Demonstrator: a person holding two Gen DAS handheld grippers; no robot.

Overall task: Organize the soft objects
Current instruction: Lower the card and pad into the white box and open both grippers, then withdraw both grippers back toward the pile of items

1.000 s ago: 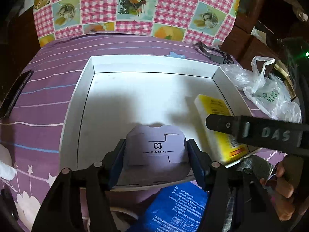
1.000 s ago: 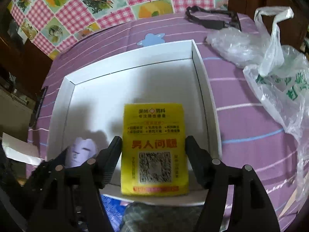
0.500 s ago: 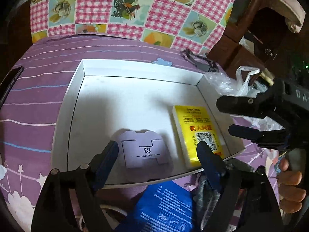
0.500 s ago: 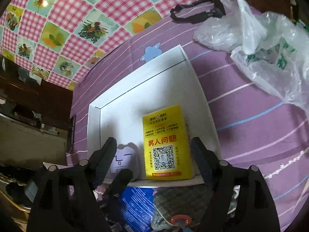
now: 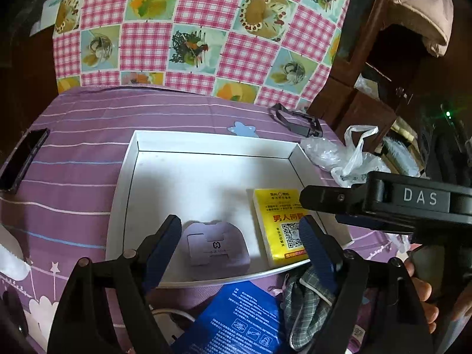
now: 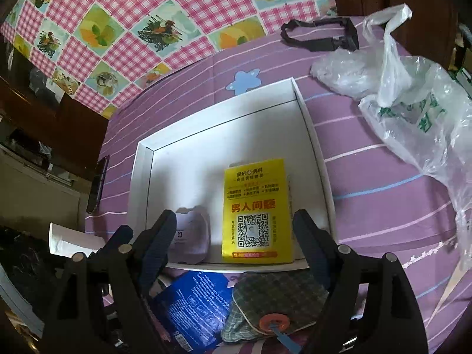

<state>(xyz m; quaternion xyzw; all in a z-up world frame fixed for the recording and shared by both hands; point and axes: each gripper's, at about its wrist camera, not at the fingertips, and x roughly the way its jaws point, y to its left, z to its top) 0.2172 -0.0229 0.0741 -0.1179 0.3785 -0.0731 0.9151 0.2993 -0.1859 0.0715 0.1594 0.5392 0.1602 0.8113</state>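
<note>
purple striped bedsheet (image 6: 368, 206): white tray (image 6: 312, 135), plastic bags (image 6: 413, 103), black strap (image 6: 318, 34), blue packet (image 6: 197, 303).

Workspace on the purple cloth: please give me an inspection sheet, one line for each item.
Surface: purple striped cloth with a shallow white tray on it.
Job's things: lilac packet and yellow packet lie side by side in the tray; blue packet and plaid pouch lie outside its near edge.
Clutter: plastic bags, black strap, dark phone.
Grippers: left gripper closing slightly, nothing between its jaws; right gripper open and empty.
Cables: white cord near the blue packet.
Surroundings: checked cloth behind, dark wooden furniture.
</note>
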